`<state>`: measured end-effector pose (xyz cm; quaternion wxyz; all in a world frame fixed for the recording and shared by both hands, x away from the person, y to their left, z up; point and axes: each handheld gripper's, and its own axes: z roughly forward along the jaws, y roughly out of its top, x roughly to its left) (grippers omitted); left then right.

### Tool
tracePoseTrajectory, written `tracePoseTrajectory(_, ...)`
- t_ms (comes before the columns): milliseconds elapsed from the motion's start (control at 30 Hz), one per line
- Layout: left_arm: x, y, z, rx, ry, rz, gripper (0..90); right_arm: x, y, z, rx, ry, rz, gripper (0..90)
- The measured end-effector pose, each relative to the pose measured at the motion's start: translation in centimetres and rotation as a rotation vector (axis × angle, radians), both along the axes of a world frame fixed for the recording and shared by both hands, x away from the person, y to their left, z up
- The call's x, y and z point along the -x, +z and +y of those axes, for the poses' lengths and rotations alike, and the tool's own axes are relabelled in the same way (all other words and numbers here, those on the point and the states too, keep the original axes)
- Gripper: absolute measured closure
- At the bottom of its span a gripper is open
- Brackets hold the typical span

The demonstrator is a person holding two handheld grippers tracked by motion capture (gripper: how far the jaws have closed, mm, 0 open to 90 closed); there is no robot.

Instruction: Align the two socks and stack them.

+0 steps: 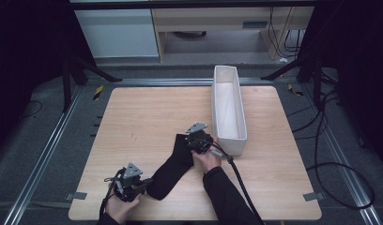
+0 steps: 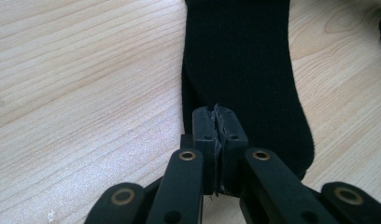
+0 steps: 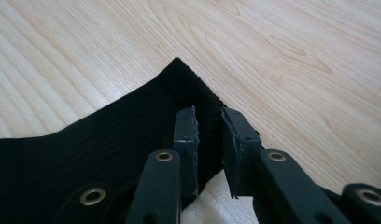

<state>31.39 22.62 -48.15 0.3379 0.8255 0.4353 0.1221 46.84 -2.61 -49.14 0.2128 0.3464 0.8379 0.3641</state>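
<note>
A black sock (image 1: 173, 166) lies flat on the wooden table (image 1: 142, 117), stretched on a slant from near the front edge, left of its middle, up toward the table's centre. The left gripper (image 1: 143, 183) sits at the sock's lower end, close to the front edge; in the left gripper view its jaws are pressed together with no gap between the pads, and the sock's (image 2: 240, 74) rounded end lies right at and under the tips, though whether any fabric is pinched between them cannot be told. The right gripper (image 1: 193, 143) is at the sock's upper end, near the centre of the table; in the right gripper view its jaws stand a little apart, with a narrow gap between the pads, and the ribbed edge of the sock (image 3: 109, 140) lies in and beneath that gap, not squeezed. A long white box (image 1: 218, 108) stands toward the right edge, running from the back edge forward, just beside the right gripper
</note>
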Motion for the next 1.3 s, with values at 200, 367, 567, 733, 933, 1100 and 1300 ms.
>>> tracePoseTrajectory(200, -0.2, -0.4, 0.0, -0.015, -0.001, 0.008, 86.5, -0.2, -0.8, 0.4, 0.028, -0.017, -0.026, 71.7)
tracePoseTrajectory(367, 0.0, -0.1, 0.3, 0.005, 0.008, -0.010, 81.7, -0.1, -0.4, 0.3, 0.018, -0.014, -0.058, 63.4)
tracePoseTrajectory(567, 0.6, 0.8, 1.1, -0.005, 0.046, -0.064, 69.2, 0.9, 1.5, -0.2, -0.044, 0.014, -0.087, 54.2)
tracePoseTrajectory(733, 0.9, 0.5, 1.1, -0.034, 0.049, -0.056, 56.9, 2.0, 1.5, -0.4, -0.079, 0.062, -0.041, 54.4)
tracePoseTrajectory(933, 1.2, -0.2, 0.4, -0.105, 0.035, -0.042, 49.5, 2.7, -0.5, -0.2, -0.032, 0.097, 0.029, 58.1)
tracePoseTrajectory(1100, 1.2, -0.3, 0.5, -0.151, 0.035, -0.039, 49.4, 3.1, -1.1, -0.2, -0.050, 0.102, 0.034, 59.8)
tracePoseTrajectory(1300, 1.0, -0.2, 2.0, -0.184, 0.085, -0.036, 49.6, 4.2, -1.0, 0.4, -0.063, 0.142, 0.044, 60.1)
